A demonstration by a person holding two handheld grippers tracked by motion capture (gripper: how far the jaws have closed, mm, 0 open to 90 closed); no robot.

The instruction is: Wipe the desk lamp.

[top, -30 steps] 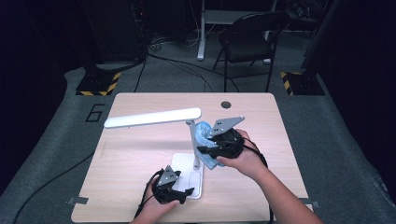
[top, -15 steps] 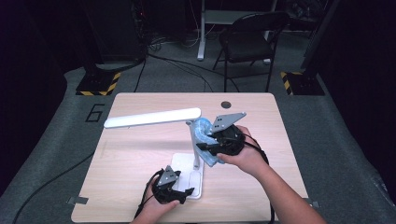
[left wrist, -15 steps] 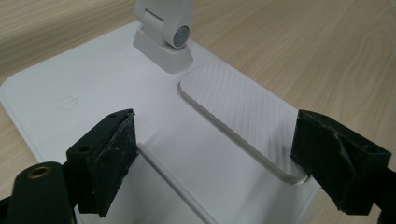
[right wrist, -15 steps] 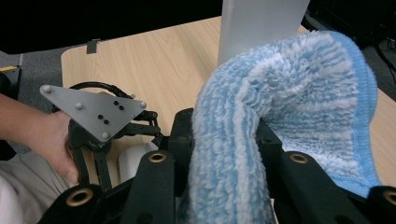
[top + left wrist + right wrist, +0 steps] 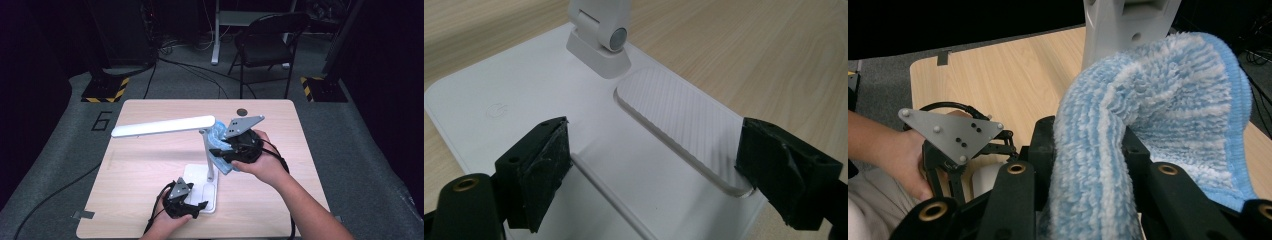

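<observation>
One blue cloth (image 5: 220, 150), bunched between the closed jaws of the right gripper (image 5: 227, 150), pressed against the lamp's upright post (image 5: 207, 152); its lower edge hidden by the hand | left gripper (image 5: 200, 206): jaws spread wide, straddling the white lamp base (image 5: 524, 90), gripping nothing | lamp head (image 5: 162, 126) above table (image 5: 145, 165); post cut off in the right gripper view.

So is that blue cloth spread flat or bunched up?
Bunched up: the blue cloth is folded over and pinched in the right gripper, against the lamp's post.
</observation>
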